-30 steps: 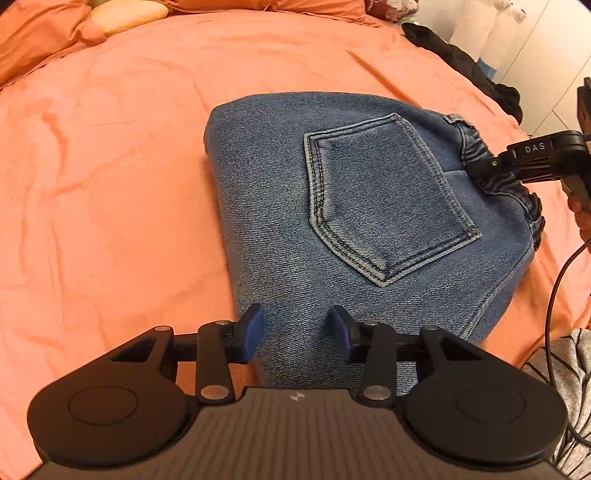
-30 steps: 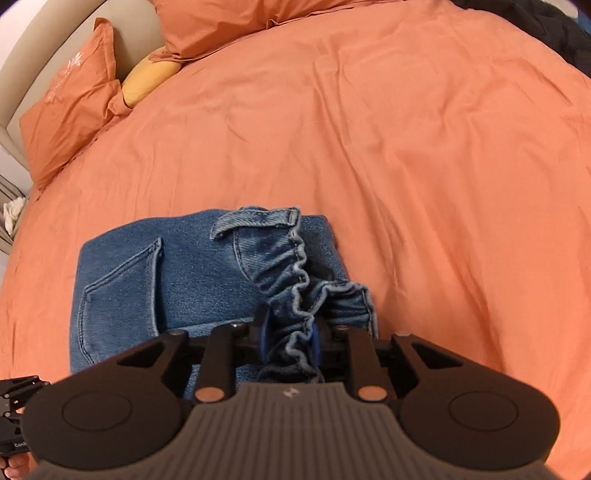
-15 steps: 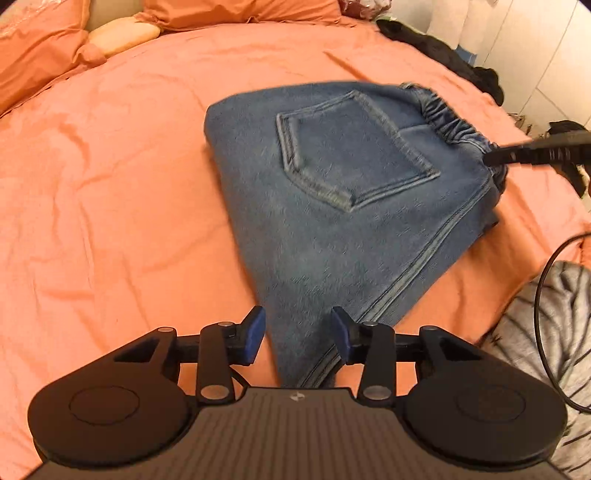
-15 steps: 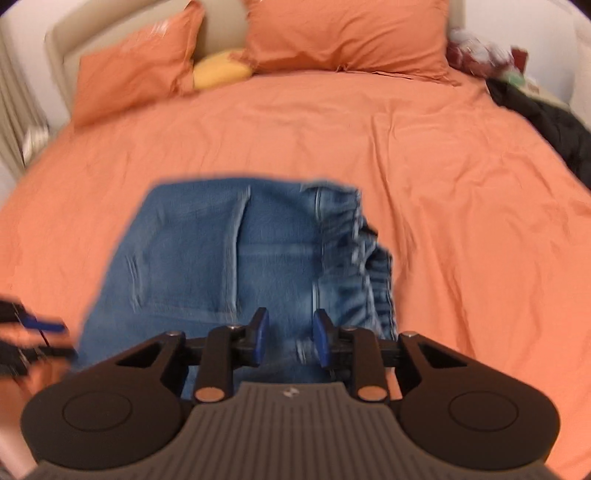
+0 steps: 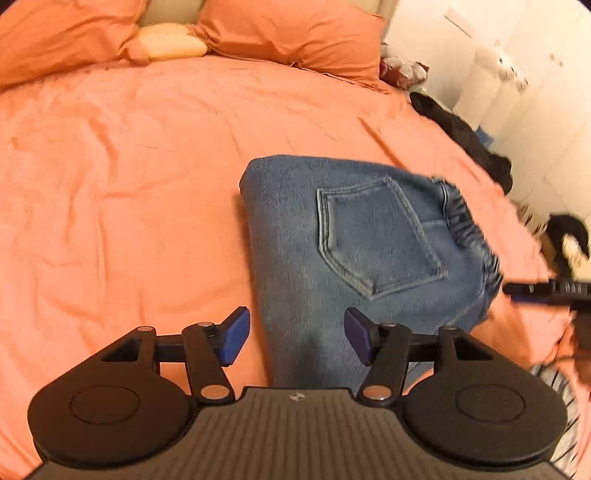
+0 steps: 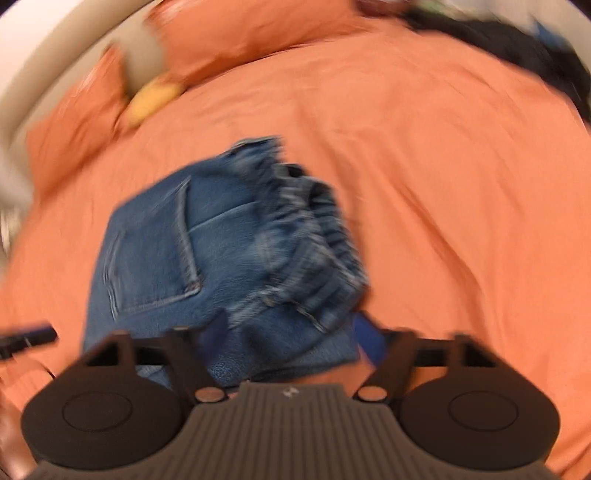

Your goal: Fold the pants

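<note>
Blue jeans (image 5: 354, 251) lie folded in a compact stack on the orange bed (image 5: 129, 206), back pocket up, elastic waistband at the right. My left gripper (image 5: 293, 338) is open and empty, raised just off the near edge of the stack. In the blurred right wrist view the jeans (image 6: 221, 254) lie ahead with the waistband bunched at the right. My right gripper (image 6: 290, 338) is open wide and empty, over the near edge of the stack. Its tip also shows in the left wrist view (image 5: 543, 290).
Orange pillows (image 5: 288, 33) and a yellow cushion (image 5: 170, 46) lie at the head of the bed. Dark clothes (image 5: 465, 136) are piled on the bed's far right edge, by white cupboards. A striped cloth (image 5: 565, 406) is at the lower right.
My right gripper has let go of the waistband, opened wide and pulled back. My left gripper has opened wider and lifted back from the stack. The jeans stay folded.
</note>
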Available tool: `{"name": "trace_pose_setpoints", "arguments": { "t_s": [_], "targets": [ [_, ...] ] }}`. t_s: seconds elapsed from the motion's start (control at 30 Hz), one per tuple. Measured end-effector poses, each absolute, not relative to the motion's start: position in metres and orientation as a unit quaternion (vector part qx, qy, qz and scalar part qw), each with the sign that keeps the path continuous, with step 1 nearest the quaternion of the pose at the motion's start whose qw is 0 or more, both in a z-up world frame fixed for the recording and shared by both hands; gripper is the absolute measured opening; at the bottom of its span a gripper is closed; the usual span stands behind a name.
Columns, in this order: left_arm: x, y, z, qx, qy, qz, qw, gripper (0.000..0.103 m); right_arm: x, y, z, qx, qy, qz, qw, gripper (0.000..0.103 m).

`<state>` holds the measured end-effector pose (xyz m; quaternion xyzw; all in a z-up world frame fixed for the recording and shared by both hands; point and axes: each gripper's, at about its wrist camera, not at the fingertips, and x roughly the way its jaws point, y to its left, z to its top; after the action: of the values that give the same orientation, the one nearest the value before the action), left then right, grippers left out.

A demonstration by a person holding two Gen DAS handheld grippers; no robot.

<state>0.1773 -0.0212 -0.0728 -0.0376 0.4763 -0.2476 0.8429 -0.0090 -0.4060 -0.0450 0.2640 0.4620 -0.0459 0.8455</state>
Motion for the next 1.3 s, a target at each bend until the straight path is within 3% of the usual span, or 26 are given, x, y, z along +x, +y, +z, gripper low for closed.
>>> {"name": "trace_pose_setpoints", "arguments": {
  "t_s": [0.27,0.67,0.7,0.8,0.9,1.1,1.3],
  "targets": [
    [0.221,-0.031,-0.097,-0.095,0.511,-0.255,0.816,0.082,0.013,-0.434,-0.089,0.341,0.496,-0.034,0.798,0.075],
    [0.260,-0.031,-0.145,-0.165,0.559,-0.254,0.772,0.085,0.023,-0.454,-0.113,0.405,0.487,0.047,0.773,0.070],
    [0.261,-0.031,-0.145,-0.164,0.560,-0.255,0.771,0.085,0.023,-0.454,-0.111,0.405,0.487,0.048,0.772,0.071],
    [0.267,-0.031,-0.148,-0.166,0.565,-0.259,0.765,0.087,0.026,-0.455,-0.116,0.424,0.487,0.050,0.762,0.087],
    [0.273,-0.034,-0.152,-0.163,0.568,-0.260,0.764,0.087,0.039,-0.452,-0.124,0.432,0.486,0.049,0.758,0.088],
    [0.275,-0.044,-0.153,-0.137,0.568,-0.263,0.768,0.082,0.045,-0.444,-0.129,0.427,0.485,0.039,0.763,0.083],
    [0.274,-0.048,-0.150,-0.126,0.567,-0.265,0.770,0.068,0.047,-0.432,-0.114,0.398,0.486,0.023,0.778,0.073]
  ]
}}
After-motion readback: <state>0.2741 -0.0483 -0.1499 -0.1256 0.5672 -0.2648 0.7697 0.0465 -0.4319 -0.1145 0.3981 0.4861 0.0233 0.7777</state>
